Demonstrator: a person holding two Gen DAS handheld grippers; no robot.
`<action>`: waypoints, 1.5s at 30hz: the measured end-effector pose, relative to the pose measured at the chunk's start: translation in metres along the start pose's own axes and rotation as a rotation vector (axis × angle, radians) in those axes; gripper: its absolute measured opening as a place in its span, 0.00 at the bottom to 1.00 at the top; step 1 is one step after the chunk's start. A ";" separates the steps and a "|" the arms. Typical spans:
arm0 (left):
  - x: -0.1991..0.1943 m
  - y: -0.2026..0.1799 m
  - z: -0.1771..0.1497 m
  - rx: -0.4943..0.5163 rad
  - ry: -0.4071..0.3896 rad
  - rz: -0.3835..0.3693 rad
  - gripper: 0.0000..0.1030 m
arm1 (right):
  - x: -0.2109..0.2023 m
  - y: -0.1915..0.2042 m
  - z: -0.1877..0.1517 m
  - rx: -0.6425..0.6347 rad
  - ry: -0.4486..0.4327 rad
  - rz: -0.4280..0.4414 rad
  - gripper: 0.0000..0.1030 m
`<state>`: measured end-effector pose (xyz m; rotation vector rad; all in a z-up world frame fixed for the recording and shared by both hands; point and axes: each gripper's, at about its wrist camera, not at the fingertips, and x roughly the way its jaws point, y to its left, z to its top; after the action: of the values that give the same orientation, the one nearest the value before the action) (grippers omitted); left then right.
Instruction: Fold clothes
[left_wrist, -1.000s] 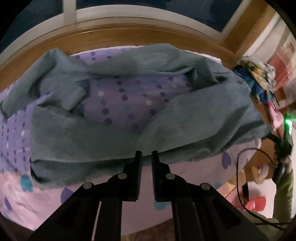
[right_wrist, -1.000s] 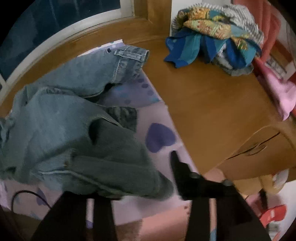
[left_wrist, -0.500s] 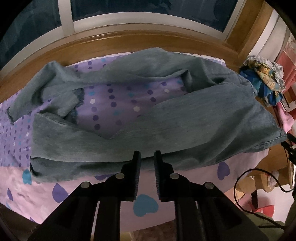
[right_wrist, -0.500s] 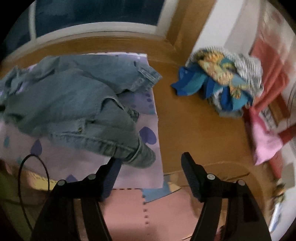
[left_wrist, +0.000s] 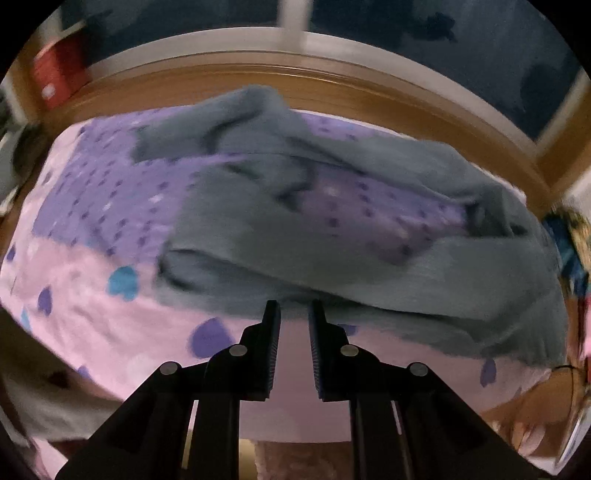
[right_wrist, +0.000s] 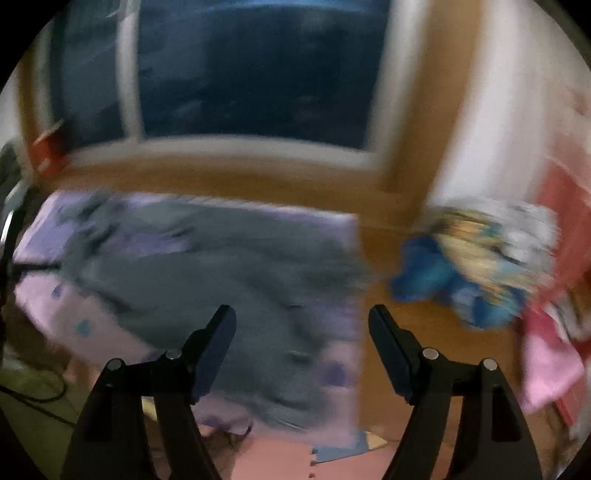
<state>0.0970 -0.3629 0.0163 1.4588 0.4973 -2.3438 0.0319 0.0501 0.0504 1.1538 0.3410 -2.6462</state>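
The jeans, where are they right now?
Jeans lie spread on the purple sheet below the window; in the right view, left of the clothes pile.

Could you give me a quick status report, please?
Left tool open a little, empty, at the jeans' near edge. Right tool wide open, empty. Jeans unfolded on the sheet. Clothes pile well aside.

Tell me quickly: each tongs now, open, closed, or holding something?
Left tongs: narrowly open, empty, tips at the jeans edge.
Right tongs: wide open, empty.
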 end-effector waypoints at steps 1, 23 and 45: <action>0.000 0.011 -0.001 -0.014 0.001 0.003 0.15 | 0.016 0.024 0.004 -0.051 0.016 0.039 0.73; 0.043 0.178 0.008 0.105 0.118 -0.147 0.15 | 0.154 0.482 0.023 -0.484 0.099 0.311 0.73; 0.086 0.111 0.046 0.192 0.176 -0.402 0.15 | 0.131 0.403 -0.008 -0.414 0.221 0.236 0.09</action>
<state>0.0753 -0.4901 -0.0547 1.8071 0.6822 -2.6418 0.0734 -0.3446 -0.0994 1.2534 0.7065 -2.1183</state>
